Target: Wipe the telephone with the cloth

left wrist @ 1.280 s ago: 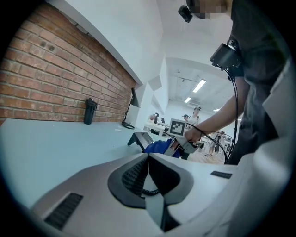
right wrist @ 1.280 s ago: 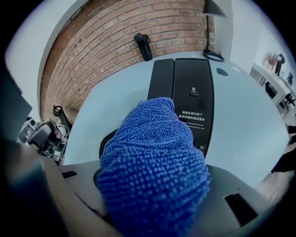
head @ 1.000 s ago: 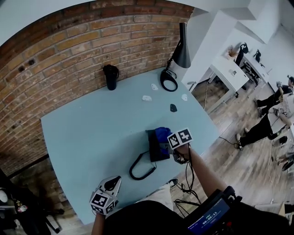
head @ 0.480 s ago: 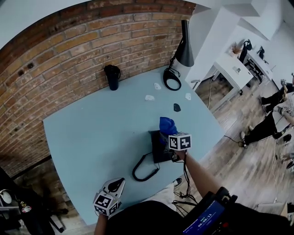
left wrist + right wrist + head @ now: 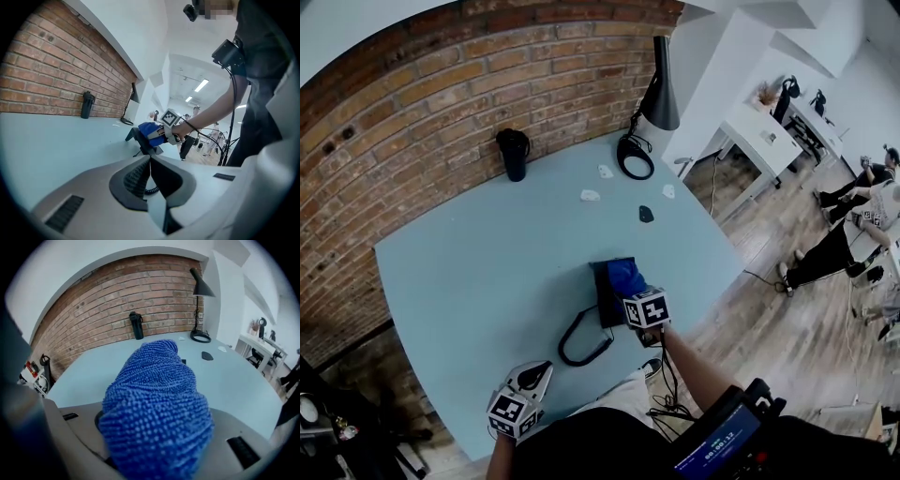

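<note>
- Two tools: the left hand-held gripper (image 5: 534,375) hovers at the desk (image 5: 478,272) edge, jaws together, empty.
- Mid-desk sits the telephone (image 5: 604,296).
- On it, the right hand-held gripper (image 5: 630,289) clamps the cloth (image 5: 624,274); wiping seems under way, unfinished.

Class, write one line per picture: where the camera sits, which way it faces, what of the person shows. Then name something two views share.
Head view: on the head, facing steeply down at the table; shows left tool, right tool, right forearm.
Left gripper view: on the shut left tool, low over the table, facing telephone and cloth; shows that forearm, torso.
Right gripper view: on the right tool, facing the brick wall past the gripped cloth; no body.
Shared: both gripper views show the bottle.
</note>
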The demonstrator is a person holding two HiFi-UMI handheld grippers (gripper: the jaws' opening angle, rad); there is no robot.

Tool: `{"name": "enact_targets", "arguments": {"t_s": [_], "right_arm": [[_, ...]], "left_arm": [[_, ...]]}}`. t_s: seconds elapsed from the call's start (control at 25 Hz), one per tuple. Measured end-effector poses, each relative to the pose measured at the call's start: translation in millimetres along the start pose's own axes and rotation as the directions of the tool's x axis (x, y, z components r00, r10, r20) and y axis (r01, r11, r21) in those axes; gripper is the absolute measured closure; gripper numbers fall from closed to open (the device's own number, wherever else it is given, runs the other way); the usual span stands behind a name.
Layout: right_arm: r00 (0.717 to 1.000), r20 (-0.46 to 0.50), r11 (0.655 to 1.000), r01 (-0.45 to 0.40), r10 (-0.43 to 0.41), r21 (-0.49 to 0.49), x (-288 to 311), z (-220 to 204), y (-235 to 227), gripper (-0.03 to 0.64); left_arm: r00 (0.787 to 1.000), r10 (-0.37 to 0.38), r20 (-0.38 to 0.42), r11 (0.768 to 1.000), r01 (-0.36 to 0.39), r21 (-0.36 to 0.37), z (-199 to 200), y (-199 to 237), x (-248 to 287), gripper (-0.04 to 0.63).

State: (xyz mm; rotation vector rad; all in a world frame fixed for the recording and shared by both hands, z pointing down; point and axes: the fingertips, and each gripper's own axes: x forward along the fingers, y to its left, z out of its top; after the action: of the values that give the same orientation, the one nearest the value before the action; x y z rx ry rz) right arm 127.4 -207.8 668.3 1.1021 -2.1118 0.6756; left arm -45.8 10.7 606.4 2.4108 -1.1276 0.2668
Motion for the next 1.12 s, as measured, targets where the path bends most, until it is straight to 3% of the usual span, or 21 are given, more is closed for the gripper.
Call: {"name": "enact_targets", "arguments": {"t_s": [0.2,0.68,1.12], "right_arm": [[0.997,-0.026,0.997,0.075,-0.075,-0.012,2.4,-8.8,0.5,0.426],[0.991,-0.110,0.997,0.077,-0.075,0.011,-9.0,-55.1,11.1,0.426],[0.987,-0.148,0.997,0.068,-0.062,0.037,-11.2,-70.5,15.9,0.426]], "left_arm": [[1.000,0.006,0.015,1.000,-0.006,0.004,-0.1,-0.8,-5.9,0.575],[0.999,-0.013,0.038,0.999,0.012,0.034,0.9,-11.7,-9.3,0.575],[0.999,-0.024,0.030,0.999,0.022,0.036,-2.7,-17.9,-11.7,0.575]]}}
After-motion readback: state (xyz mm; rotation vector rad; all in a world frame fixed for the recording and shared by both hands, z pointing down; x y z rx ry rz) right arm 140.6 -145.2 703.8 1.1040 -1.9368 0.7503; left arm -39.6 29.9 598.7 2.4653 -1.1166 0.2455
